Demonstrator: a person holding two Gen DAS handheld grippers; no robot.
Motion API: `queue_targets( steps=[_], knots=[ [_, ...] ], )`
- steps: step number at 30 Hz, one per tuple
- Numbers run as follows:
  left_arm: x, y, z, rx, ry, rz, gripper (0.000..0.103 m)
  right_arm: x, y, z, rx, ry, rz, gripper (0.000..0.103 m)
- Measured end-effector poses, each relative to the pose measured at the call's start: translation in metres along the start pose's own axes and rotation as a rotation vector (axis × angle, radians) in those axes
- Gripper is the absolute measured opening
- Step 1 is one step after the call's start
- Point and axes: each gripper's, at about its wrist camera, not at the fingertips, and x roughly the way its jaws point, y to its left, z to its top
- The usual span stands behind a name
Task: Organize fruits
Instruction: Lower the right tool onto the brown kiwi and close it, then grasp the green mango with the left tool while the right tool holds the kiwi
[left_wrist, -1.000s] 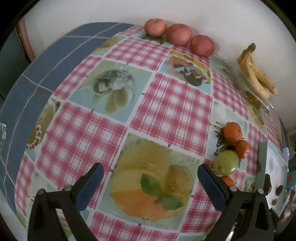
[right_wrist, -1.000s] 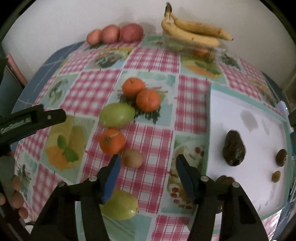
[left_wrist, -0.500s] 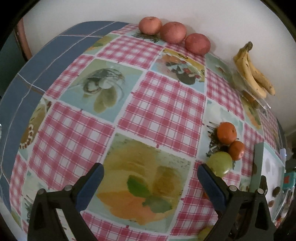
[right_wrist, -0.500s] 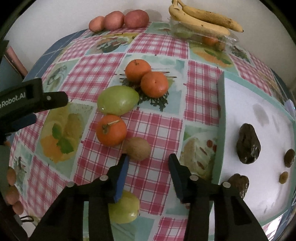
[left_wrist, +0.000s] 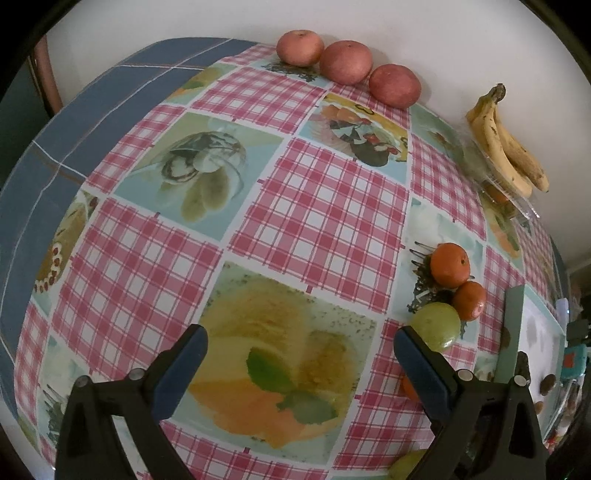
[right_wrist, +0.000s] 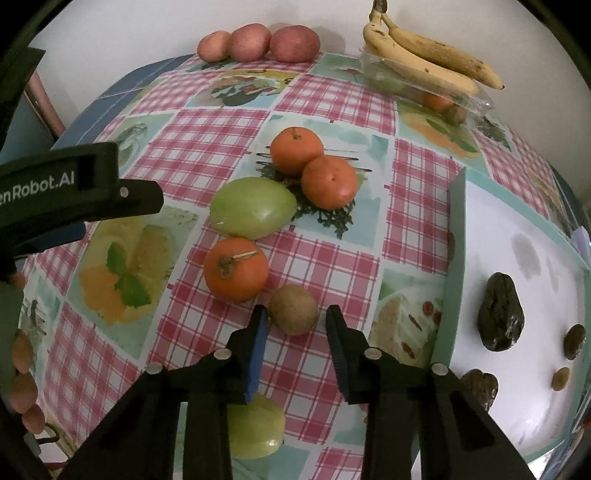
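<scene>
Right wrist view: right gripper (right_wrist: 295, 323) is closing around the kiwi (right_wrist: 293, 309), seemingly not pinching yet; left gripper (left_wrist: 299, 345) hangs wide, empty, clear of the fruit.

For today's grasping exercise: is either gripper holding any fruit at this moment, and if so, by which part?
Nothing is held. The left gripper is open over bare tablecloth. The right gripper is closing around the kiwi, which lies between its pads, not yet pinched.

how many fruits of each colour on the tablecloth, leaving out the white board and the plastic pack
red apples: 3
orange fruits: 3
green fruits: 2
brown kiwi: 1
yellow bananas: 2 visible, perhaps more in the bunch
total: 11
</scene>
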Motion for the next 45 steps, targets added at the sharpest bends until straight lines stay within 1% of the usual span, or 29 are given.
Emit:
queue_targets(
  steps=[3,8,14,18,21,26,28,30,33,36,39,41,43,45],
  knots=[
    [0.0,-0.001,0.0,-0.005,0.0,-0.011,0.102,-0.001,-0.002,-0.001,0.013,-0.006,0.0,0.027],
    [0.0,-0.006,0.001,-0.008,0.0,-0.059,0.102,-0.002,-0.006,-0.003,0.025,-0.013,-0.002,0.027],
    [-0.001,-0.029,-0.001,0.056,-0.006,-0.111,0.102,-0.003,-0.025,-0.006,0.081,-0.008,-0.004,0.027],
    [0.004,-0.047,-0.005,0.102,0.008,-0.133,0.102,-0.005,-0.038,-0.008,0.111,-0.01,0.003,0.027],
    [0.01,-0.06,-0.007,0.146,0.005,-0.125,0.101,-0.006,-0.048,-0.007,0.151,-0.012,0.006,0.027],
    [0.019,-0.08,-0.012,0.202,0.009,-0.132,0.095,-0.007,-0.051,-0.007,0.155,-0.017,0.014,0.027],
    [0.023,-0.088,-0.014,0.224,0.009,-0.131,0.086,-0.007,-0.051,-0.009,0.153,-0.017,0.014,0.027],
    [0.027,-0.092,-0.014,0.24,0.006,-0.105,0.085,-0.008,-0.052,-0.009,0.154,-0.018,0.016,0.027],
    [0.033,-0.098,-0.015,0.271,-0.003,-0.057,0.081,-0.007,-0.052,-0.008,0.155,-0.019,0.02,0.027],
    [0.038,-0.102,-0.013,0.295,-0.017,-0.022,0.08,-0.007,-0.052,-0.008,0.156,-0.018,0.021,0.027],
    [0.042,-0.107,-0.012,0.32,-0.028,-0.004,0.079,-0.007,-0.051,-0.008,0.156,-0.018,0.02,0.027],
    [0.043,-0.11,-0.012,0.339,-0.034,0.007,0.076,-0.007,-0.051,-0.008,0.157,-0.018,0.02,0.027],
    [0.044,-0.11,-0.012,0.347,-0.036,-0.003,0.072,-0.007,-0.051,-0.008,0.158,-0.018,0.02,0.027],
    [0.046,-0.11,-0.011,0.344,-0.03,-0.008,0.071,-0.007,-0.051,-0.007,0.157,-0.018,0.02,0.027]
  ],
)
